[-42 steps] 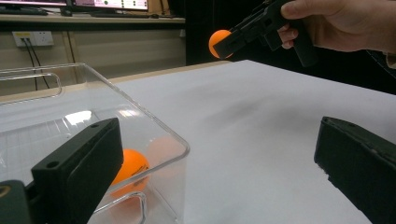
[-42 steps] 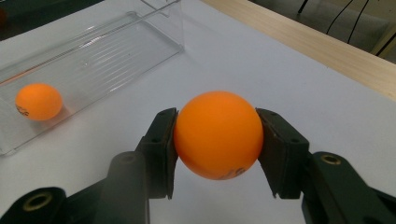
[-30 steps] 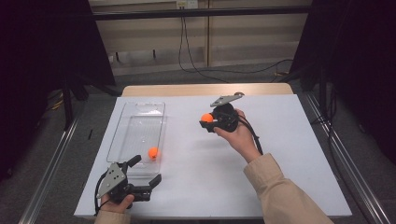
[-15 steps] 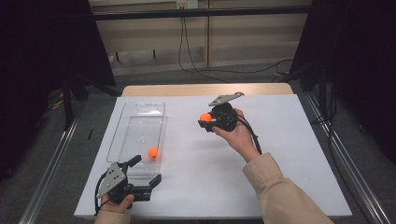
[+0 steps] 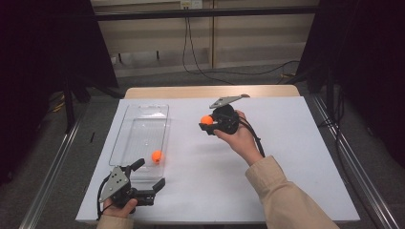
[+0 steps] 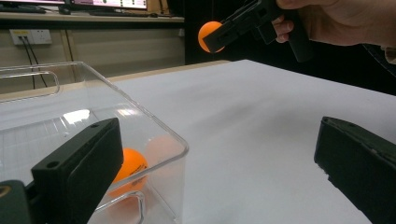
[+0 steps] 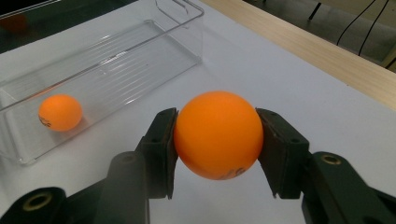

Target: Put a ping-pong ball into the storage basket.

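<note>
Orange and smooth, the small plastic ball [image 7: 218,134] sits between the two black jaws of our right gripper [image 5: 208,125], and both pads press on its sides, so the grip is closed on it. We hold it in the air above the white table [image 5: 286,157], well apart from the table surface. To the left of this gripper, and a little nearer to us, lies the long clear plastic tray [image 5: 142,125], and a second orange ball [image 5: 156,155] rests inside it at the near end.

Our left gripper [image 5: 152,175] waits low at the near edge of the table, just beside the near corner of the tray. Its jaws stand wide apart and nothing is between them.

We judge that the step in hand is the carrying: one ball is already in the tray, and the held one is on its way there. The next move calls for bringing the right gripper sideways over the open tray, lowering it between the walls, and only then letting the jaws open, because such a light ball can bounce or roll out.

On the lower part of the held ball we see some dark print, and also on the ball in the tray, but it is too small for us to read.
</note>
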### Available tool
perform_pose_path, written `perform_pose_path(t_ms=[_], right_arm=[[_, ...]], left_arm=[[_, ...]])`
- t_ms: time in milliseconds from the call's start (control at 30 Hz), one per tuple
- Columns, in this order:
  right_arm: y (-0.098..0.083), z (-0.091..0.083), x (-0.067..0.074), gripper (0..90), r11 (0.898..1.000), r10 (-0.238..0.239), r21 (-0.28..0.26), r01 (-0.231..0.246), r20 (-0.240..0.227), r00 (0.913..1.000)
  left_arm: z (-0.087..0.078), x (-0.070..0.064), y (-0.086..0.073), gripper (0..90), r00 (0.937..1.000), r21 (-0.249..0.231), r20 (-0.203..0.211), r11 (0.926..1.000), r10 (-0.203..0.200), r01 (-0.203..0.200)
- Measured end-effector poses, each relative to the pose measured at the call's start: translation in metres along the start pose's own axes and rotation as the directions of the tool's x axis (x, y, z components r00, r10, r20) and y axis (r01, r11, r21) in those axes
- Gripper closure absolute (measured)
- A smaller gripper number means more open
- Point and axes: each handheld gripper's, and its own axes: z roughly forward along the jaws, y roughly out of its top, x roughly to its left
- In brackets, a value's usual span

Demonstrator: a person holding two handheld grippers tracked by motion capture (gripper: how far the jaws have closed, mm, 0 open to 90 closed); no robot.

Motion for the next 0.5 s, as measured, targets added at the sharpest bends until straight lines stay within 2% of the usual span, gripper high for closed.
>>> perform_pose_path(t_ms=[500], right_arm=[[0.0041, 0.0046, 0.0081, 51.4, 1.000, -0.009, -0.001, 0.009, -0.014, 0.9999]], left_arm=[[-0.0009, 0.0007, 0.0005, 1.1, 0.9999, 0.010, 0.001, 0.9998, 0.014, -0.014]])
